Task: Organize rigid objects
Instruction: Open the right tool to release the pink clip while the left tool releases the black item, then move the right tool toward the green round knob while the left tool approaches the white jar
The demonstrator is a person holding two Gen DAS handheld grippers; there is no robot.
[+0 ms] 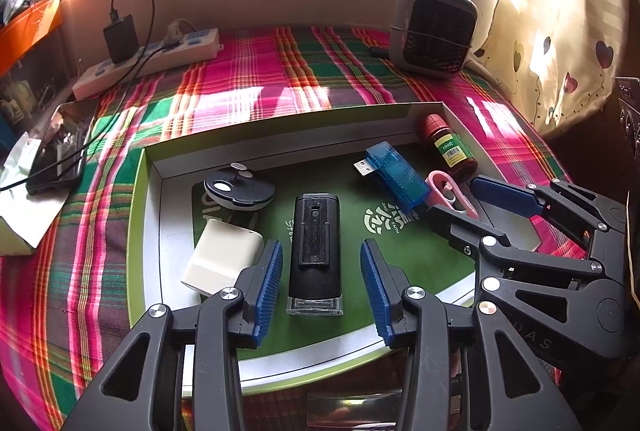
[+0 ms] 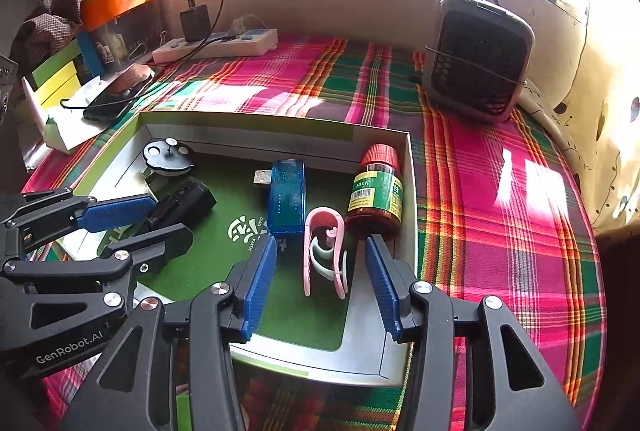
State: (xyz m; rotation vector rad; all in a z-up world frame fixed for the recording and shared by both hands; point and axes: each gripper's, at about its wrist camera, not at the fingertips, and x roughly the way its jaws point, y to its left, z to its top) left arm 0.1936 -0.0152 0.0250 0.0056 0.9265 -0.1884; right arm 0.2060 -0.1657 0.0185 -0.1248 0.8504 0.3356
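Note:
A shallow green-floored box (image 1: 152, 191) (image 2: 410, 191) lies on the plaid cloth. In it rest a black clip-on device (image 1: 316, 251) (image 2: 188, 201), a cream cube adapter (image 1: 222, 257), a round black gadget (image 1: 238, 191) (image 2: 168, 155), a blue USB stick (image 1: 394, 175) (image 2: 286, 197), a pink clip (image 1: 450, 191) (image 2: 324, 255) and a red-capped brown bottle (image 1: 448, 145) (image 2: 376, 191). My left gripper (image 1: 322, 285) (image 2: 132, 221) is open, its pads either side of the black device with gaps. My right gripper (image 2: 322, 283) (image 1: 470, 203) is open around the pink clip without touching it.
A grey mesh-fronted fan (image 1: 434, 27) (image 2: 480, 57) stands at the back right. A white power strip (image 1: 148, 61) (image 2: 218, 47) with a black charger sits at the back left, and a cabled phone (image 1: 60, 147) (image 2: 116, 95) lies left of the box.

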